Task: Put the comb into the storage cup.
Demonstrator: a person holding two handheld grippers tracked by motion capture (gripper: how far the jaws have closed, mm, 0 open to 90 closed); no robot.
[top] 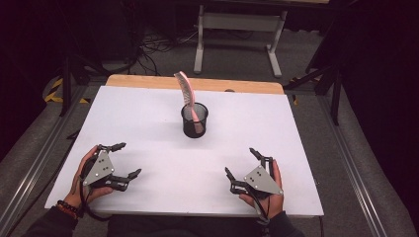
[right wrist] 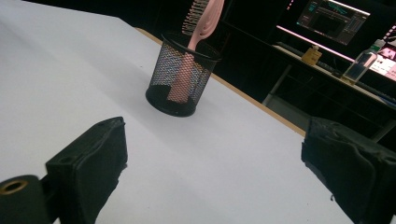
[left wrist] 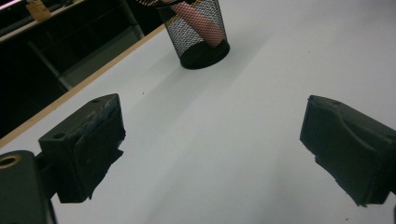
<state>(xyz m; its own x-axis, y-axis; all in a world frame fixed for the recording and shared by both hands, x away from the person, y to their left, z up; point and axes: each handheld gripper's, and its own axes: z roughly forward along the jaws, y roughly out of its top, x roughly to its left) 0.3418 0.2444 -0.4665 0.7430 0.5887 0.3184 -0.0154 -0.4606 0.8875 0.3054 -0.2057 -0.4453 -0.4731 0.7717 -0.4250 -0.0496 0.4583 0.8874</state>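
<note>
Both grippers, left gripper [top: 126, 159] and right gripper [top: 242, 162], rest wide open and empty near the table's [top: 148, 118] front edge. The pink hairbrush [top: 187, 93] stands handle-down, leaning, apparently against the rim, in the black mesh cup [top: 194, 123] mid-table.

Each of our hands carries a black gripper: the left gripper [top: 126, 159] and the right gripper [top: 240, 160] are both topped by a grey three-cornered plate with small dark screw holes. Their black jaws end in blocky pads with rough, ragged edges, and a brass-coloured ring sits at the base of one jaw. A black cable trails from each. We wear dark sleeves and a beaded bracelet [top: 66, 208] on the left wrist.
</note>
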